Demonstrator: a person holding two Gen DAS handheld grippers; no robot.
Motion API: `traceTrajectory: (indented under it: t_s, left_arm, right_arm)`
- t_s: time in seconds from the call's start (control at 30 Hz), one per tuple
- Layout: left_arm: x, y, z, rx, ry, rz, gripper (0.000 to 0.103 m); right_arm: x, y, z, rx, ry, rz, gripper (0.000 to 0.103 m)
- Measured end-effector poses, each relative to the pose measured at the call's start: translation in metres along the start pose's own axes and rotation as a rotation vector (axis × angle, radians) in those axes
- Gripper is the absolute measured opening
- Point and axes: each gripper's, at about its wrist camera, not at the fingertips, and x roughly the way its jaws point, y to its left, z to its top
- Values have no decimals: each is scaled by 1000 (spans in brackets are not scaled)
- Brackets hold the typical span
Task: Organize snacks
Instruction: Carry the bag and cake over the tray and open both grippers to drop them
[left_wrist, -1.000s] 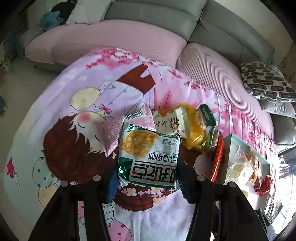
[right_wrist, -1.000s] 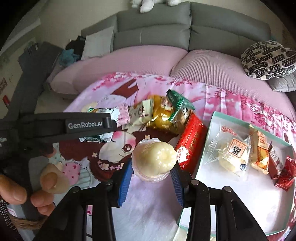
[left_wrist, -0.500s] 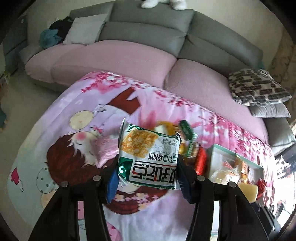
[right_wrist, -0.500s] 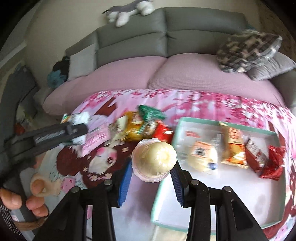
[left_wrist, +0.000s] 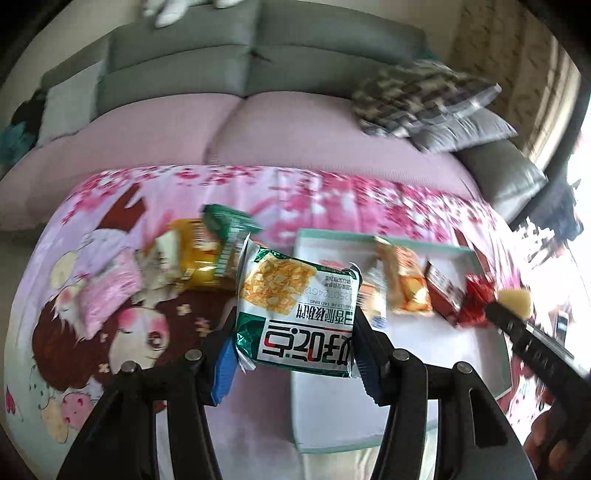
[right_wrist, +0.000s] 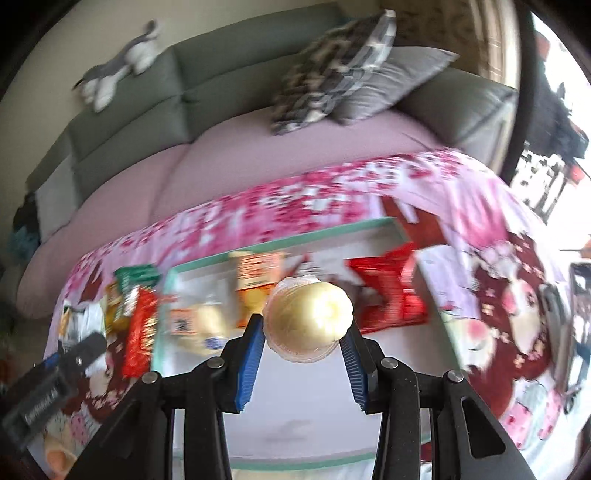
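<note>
My left gripper (left_wrist: 293, 354) is shut on a green-and-white snack packet (left_wrist: 299, 314) and holds it above the left edge of a white tray with a teal rim (left_wrist: 406, 406). My right gripper (right_wrist: 304, 345) is shut on a clear cup with a pale yellow jelly (right_wrist: 308, 323) and holds it over the same tray (right_wrist: 295, 417). The tray holds an orange packet (right_wrist: 255, 284), a bun packet (right_wrist: 199, 325) and a red packet (right_wrist: 391, 291) along its far side. The right gripper and jelly show at the right of the left wrist view (left_wrist: 513, 299).
Loose snacks lie left of the tray on the pink cartoon cloth (left_wrist: 110, 332): a pink packet (left_wrist: 107, 291), a yellow packet (left_wrist: 195, 258), a green packet (left_wrist: 229, 221), a red packet (right_wrist: 142, 332). A sofa with pillows (left_wrist: 421, 96) stands behind.
Both grippers have moved right with their snacks, from over the loose pile to over the tray. Both views have swung right, and the tray now lies under both grippers.
</note>
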Motion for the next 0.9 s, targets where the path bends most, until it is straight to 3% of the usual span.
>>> traceTrajectory:
  t_s: [0.17,0.33,0.7,0.9]
  left_arm:
    - [19,-27,-10,64,66,-34,57]
    - [35,-41,-21,108,124,-36,57]
    - [64,-46,-34,141,209,-15,57]
    - [72,-49,-38,152,230,-4,57]
  right_arm:
    - [-4,-20,0,35,1,-37,44]
    - [8,-26,-6,39,58,-66,44]
    - [59,-21,-28,15,230,-76,44]
    - [66,-22,-34,15,264,-88,44]
